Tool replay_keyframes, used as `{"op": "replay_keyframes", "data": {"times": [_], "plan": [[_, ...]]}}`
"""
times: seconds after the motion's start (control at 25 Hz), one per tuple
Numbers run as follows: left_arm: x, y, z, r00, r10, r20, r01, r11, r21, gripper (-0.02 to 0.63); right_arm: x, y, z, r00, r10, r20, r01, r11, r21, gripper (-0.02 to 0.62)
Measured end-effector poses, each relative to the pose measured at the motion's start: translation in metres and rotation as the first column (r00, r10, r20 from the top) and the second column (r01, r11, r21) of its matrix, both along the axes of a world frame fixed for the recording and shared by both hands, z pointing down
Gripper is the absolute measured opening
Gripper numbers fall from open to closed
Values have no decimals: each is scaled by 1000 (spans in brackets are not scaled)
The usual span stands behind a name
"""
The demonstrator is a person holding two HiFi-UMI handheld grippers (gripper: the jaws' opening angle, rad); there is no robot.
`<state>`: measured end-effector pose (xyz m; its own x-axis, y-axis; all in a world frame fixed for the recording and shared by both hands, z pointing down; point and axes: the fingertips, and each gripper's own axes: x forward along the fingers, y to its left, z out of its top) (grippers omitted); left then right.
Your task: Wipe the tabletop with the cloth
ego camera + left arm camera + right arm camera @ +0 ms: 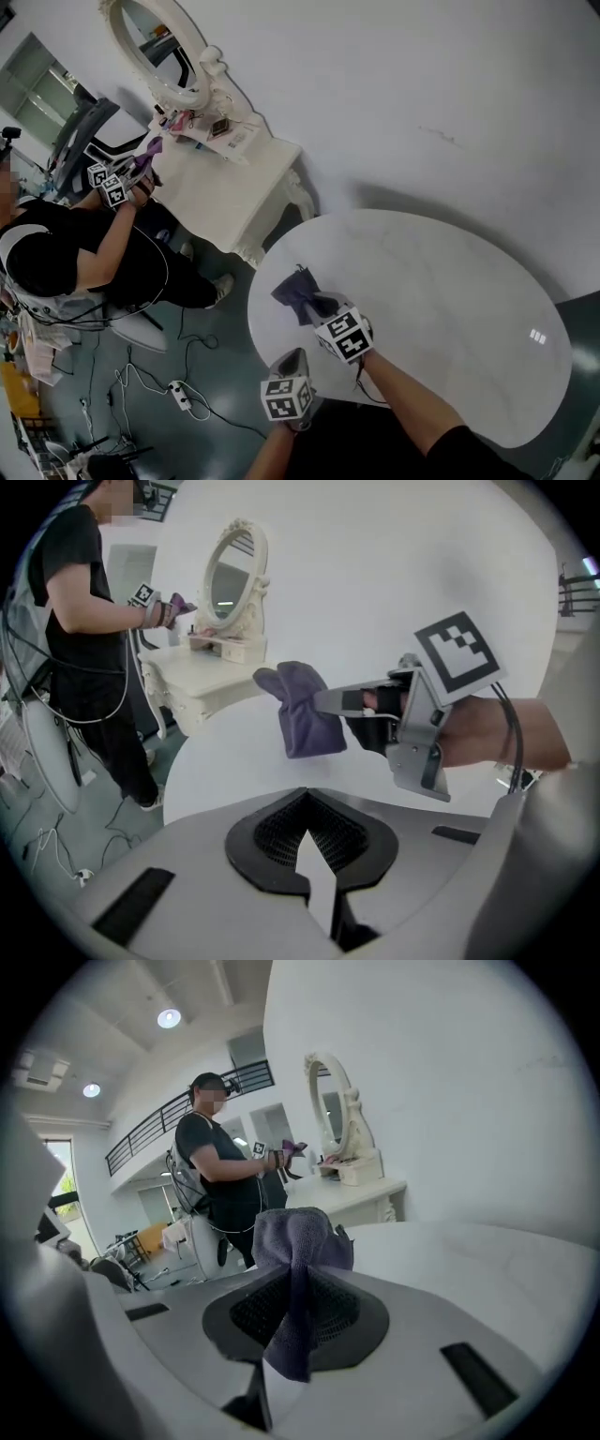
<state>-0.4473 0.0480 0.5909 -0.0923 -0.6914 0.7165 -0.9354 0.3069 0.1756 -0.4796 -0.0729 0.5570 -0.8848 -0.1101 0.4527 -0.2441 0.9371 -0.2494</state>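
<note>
1. The purple cloth (296, 292) is clamped between the jaws of the right gripper (317, 306). In the right gripper view a narrow fold is seen pinched between the pads, with a bunched mass beyond the tips and a short tail on the near side.
2. The left gripper (293, 357) is held with its jaws together and nothing between them. It sits just off the near rim of the round white tabletop (450, 300), close beside the right gripper.
3. The cloth is placed over the left part of the tabletop, near the rim. Whether the surface is touched cannot be told.
4. In the left gripper view the cloth is seen hanging from the jaw tips, its long axis nearly upright and its free end pointed down at the tabletop. In the head view it is pointed away from the person, along the line of the jaws.
5. Since only a narrow fold is gripped, the cloth could be dragged out of the jaws if it is pressed hard during a stroke.
6. Because the cloth is bunched, only a thin strip would be wiped per pass, and patches could be missed.
7. If the gripper is lowered too far, the tabletop could be scraped by the jaw tips. A stroke toward the near rim could carry the cloth off the edge.
</note>
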Motion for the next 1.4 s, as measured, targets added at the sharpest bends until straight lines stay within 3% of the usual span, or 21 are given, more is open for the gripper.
{"op": "replay_keyframes", "data": {"times": [0.4,0.76,1.08,1.24,1.4], "plan": [[109,-6,-37,988,149,31,-151,986,70,3,178,25,-30,973,228,26,-229,973,26,40],[194,6,-51,967,250,46,-253,964,84,3,280,60,-50,913,403,65,-408,910,72,41],[214,33,-65,945,321,66,-326,940,101,3,303,107,-59,891,448,71,-451,891,48,41],[197,54,-76,948,311,76,-319,937,142,3,290,135,-68,886,452,102,-460,884,80,41],[164,83,-83,946,315,76,-324,927,188,3,267,165,-81,854,501,139,-517,847,124,41]]}}
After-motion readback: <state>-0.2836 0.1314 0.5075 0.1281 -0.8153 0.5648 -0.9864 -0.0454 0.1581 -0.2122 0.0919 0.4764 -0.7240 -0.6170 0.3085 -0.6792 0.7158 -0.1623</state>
